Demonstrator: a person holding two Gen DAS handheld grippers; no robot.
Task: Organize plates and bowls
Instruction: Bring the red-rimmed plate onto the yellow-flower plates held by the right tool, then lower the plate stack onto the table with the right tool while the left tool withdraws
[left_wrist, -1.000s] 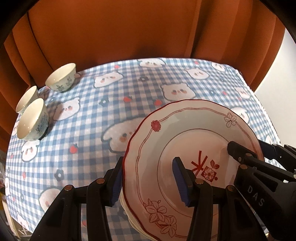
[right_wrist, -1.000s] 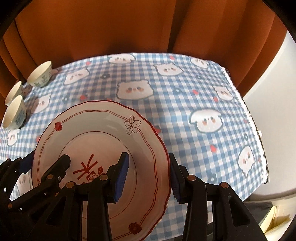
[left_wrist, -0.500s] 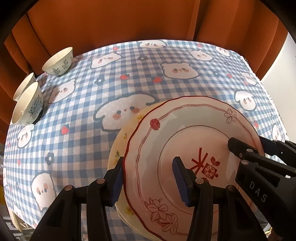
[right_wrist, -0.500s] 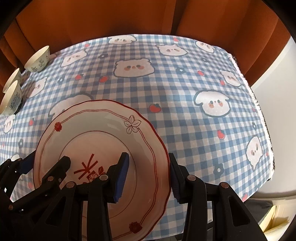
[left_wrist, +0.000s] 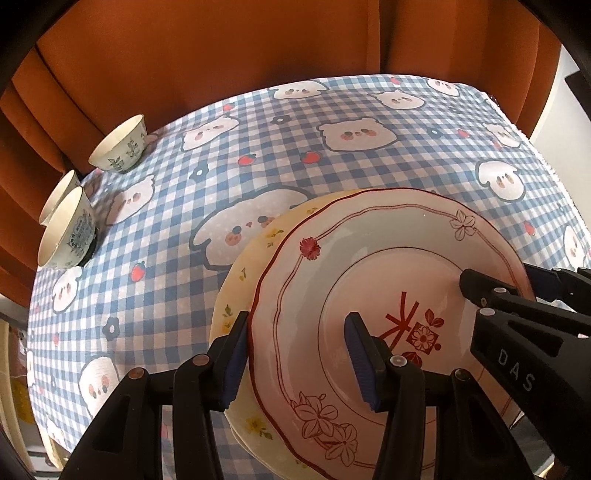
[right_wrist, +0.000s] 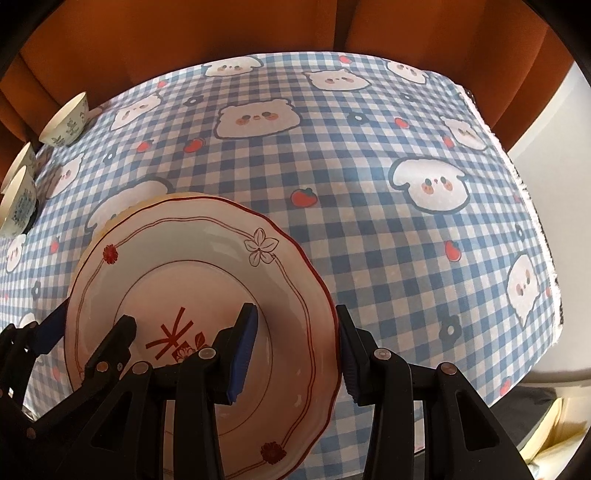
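1. L gripper (left_wrist: 297, 360): jaws set wide, straddling the near-left rim of the red plate (left_wrist: 391, 295). Outer pad (left_wrist: 236, 363) is at the rim edge, inner pad over the plate face. Can't tell if they actually pinch.
2. R gripper (right_wrist: 295, 349): same setup on the plate's right rim, one pad inside, one outside; contact unclear.
3. Red plate sits over a yellow plate (left_wrist: 251, 258), offset right (yellow rim shows only on the left and far side). Can't tell if they're touching or there's a gap.
4. Both plates at the near-center of the cloth (right_wrist: 369, 184).
5. Three bowls well apart, far-left edge: one alone (left_wrist: 120, 146), two close together (left_wrist: 66, 229).
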